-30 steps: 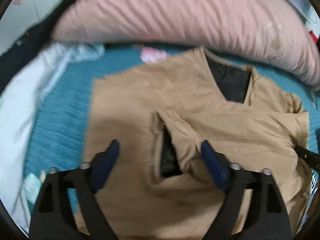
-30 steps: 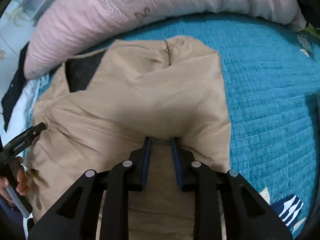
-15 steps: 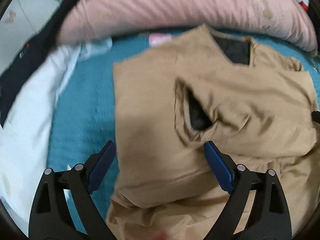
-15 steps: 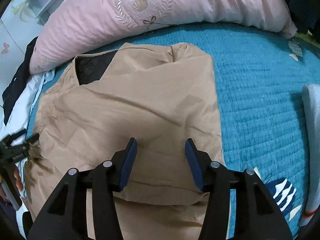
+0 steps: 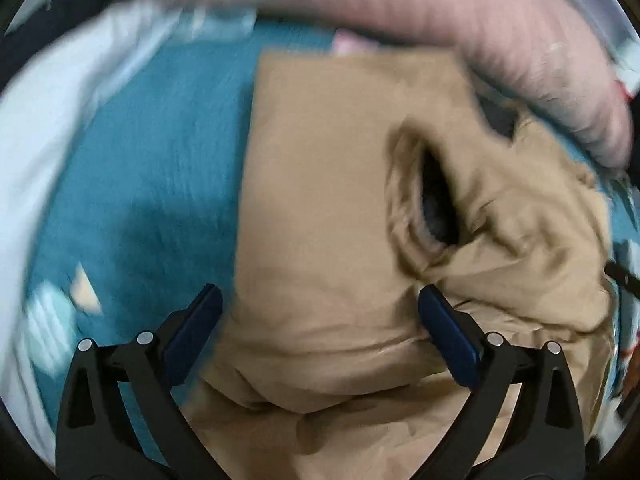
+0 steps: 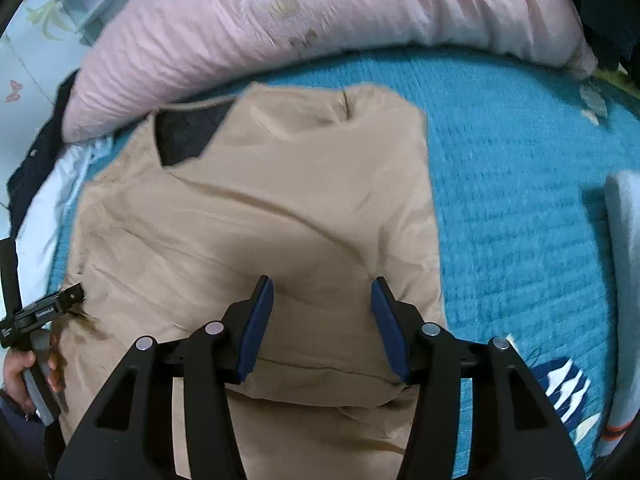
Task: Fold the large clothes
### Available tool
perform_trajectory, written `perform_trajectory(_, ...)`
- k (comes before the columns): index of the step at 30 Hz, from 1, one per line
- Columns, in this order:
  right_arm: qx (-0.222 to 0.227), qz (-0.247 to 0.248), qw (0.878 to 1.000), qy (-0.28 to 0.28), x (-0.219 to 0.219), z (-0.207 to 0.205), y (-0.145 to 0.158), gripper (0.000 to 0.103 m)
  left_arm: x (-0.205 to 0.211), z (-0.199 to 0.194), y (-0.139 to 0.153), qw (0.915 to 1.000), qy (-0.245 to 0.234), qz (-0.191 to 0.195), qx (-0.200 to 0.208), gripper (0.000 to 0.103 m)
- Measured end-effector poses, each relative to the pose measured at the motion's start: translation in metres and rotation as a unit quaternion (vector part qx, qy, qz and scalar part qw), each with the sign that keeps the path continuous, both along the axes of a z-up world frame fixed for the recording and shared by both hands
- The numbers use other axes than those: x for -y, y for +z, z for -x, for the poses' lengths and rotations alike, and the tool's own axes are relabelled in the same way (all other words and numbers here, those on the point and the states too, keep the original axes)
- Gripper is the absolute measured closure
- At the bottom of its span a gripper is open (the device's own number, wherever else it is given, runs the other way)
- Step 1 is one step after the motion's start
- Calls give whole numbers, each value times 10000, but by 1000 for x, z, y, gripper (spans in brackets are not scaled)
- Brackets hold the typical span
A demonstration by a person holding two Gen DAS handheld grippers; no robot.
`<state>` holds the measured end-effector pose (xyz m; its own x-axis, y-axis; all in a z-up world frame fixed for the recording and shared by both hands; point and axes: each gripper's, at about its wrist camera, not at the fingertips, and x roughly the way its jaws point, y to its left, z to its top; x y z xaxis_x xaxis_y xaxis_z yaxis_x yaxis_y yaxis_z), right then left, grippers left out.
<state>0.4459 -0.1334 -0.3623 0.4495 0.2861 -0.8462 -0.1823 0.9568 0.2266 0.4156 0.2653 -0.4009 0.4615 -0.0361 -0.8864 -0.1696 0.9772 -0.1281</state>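
A large tan jacket (image 6: 256, 216) with a dark lining lies partly folded on a teal bedspread (image 6: 512, 184). In the left wrist view the jacket (image 5: 328, 216) fills the middle, with a dark sleeve opening (image 5: 434, 196) at the right. My left gripper (image 5: 320, 332) is open and empty just above the folded lower edge. My right gripper (image 6: 322, 324) is open and empty over the jacket's folded lower part. The left gripper also shows at the left edge of the right wrist view (image 6: 44, 312), held by a hand.
A long pink pillow (image 6: 304, 24) lies along the far side of the bed. White bedding (image 5: 44, 128) and dark cloth (image 6: 28, 160) lie at the left. A pale folded item (image 6: 624, 280) and a blue-and-white patterned piece (image 6: 564, 384) lie at the right.
My right gripper let go of the jacket fold, opened wide and drew back. My left gripper, open throughout, slid left and back toward the jacket's lower left edge.
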Motion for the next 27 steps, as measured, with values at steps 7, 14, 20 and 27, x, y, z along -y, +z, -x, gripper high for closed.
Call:
perform_trajectory(7, 51, -110, 9999, 78, 33, -43, 8, 42, -57, -42, 8, 9873, -329, 1548, 119, 5)
perform_trajectory(14, -377, -670, 9970, 44, 48, -76, -21, 42, -68, -87, -18, 9715, -410, 2329, -179, 5)
perform_trajectory(20, -553, -915, 9943, 46, 53, -86, -40, 42, -76, -107, -25, 9661, -276, 2567, -29, 5)
perform_trajectory(27, -608, -1139, 9914, 238, 50, -104, -49, 35, -69, -125, -25, 9672, -456, 2496, -134, 5)
